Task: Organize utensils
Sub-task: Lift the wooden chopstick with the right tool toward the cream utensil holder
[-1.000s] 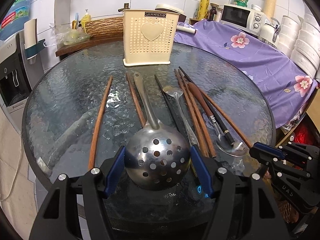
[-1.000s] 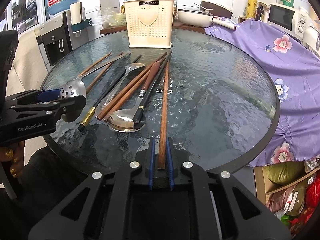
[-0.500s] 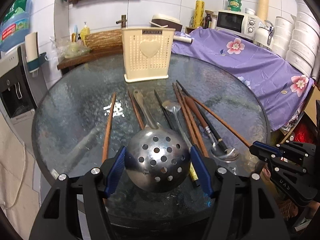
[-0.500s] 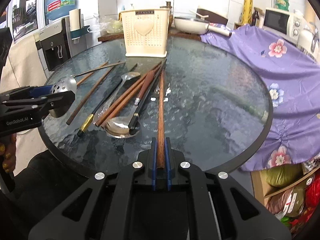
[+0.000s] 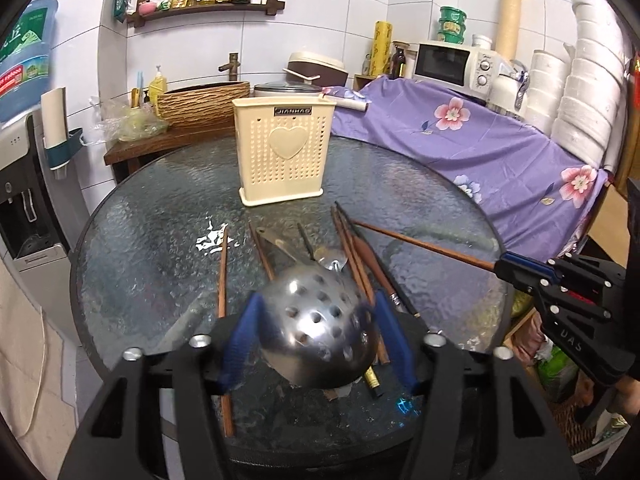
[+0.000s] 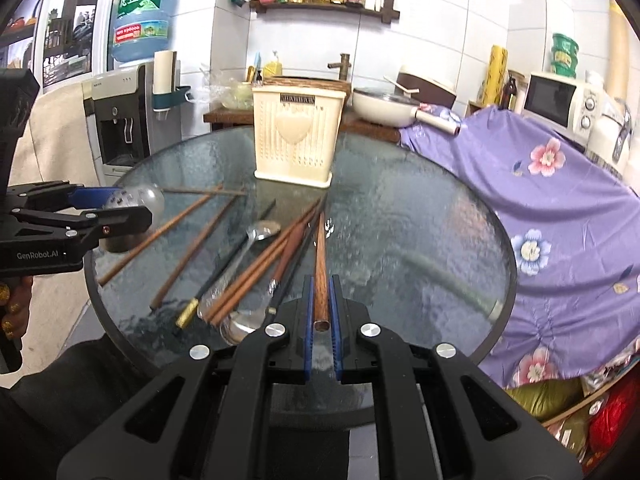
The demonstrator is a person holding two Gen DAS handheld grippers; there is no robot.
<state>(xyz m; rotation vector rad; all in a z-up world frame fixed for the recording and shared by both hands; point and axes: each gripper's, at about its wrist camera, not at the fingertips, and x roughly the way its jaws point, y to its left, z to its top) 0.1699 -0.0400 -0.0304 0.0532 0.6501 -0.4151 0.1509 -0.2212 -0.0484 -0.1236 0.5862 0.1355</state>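
Perforated steel skimmer ladle (image 5: 320, 324) sits clamped in the left tool (image 5: 316, 340), whose jaws have just been closing; right tool (image 6: 320, 312) grips one brown wooden chopstick (image 6: 320, 268), cream utensil holder (image 5: 285, 148) at 12 o'clock on the glass worktop (image 5: 420, 184).

On the cream perforated plastic utensil holder with the raised heart (image 5: 283, 154), you can read "JIANHAO" on the small dark nameplate near its top rim; in the right wrist view the same plate is too blurred to make out. Your left-hand black gripper (image 6: 116, 211) carries white lettering "GenRobot.AI" along its side, seen from the right wrist camera. Your right-hand black gripper (image 5: 505, 265) shows pale letters reading "UAS" on its body in the left wrist view. The big blue water bottle (image 6: 140, 16) on the dispenser has a green label with large Chinese characters and a red strip beneath; neither can be read surely. The bottle labels on the wall shelf are too small to read.
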